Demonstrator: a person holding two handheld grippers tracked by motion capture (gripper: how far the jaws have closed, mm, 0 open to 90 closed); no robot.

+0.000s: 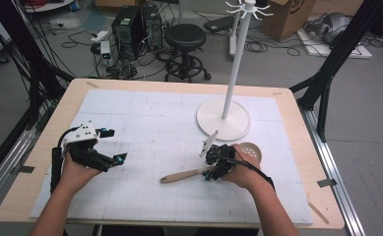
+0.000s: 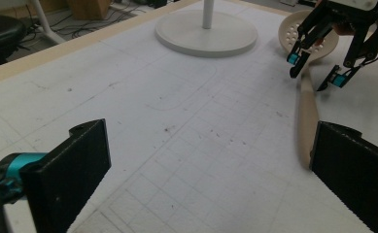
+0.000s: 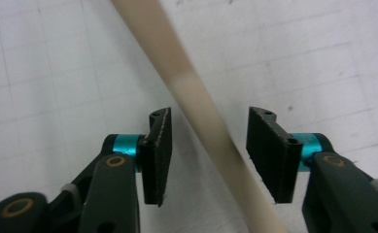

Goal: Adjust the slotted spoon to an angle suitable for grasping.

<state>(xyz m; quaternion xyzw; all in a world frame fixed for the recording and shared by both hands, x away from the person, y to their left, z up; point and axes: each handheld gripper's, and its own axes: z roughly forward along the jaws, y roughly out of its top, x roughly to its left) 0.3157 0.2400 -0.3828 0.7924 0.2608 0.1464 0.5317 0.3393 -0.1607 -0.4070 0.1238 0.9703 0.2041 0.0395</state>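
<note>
Right gripper view: right gripper (image 3: 208, 145) with jaws parted, straddling the handle of a pale wooden slotted spoon (image 3: 196, 104) without clamping it. High view: spoon lies flat on the white gridded mat (image 1: 144, 123), its perforated bowl near the white round stand base (image 1: 224, 119); left gripper (image 1: 114, 145) released, well apart at the mat's left.

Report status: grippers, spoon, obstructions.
Right gripper open, jaws straddling slotted spoon handle. Left gripper open, holding nothing. Spoon flat on mat. Stand base beside bowl end.

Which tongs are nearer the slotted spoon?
Right. The right tongs straddle the slotted spoon handle, open and not yet closed. The left tongs hover apart over the mat, off past the handle's end.
</note>
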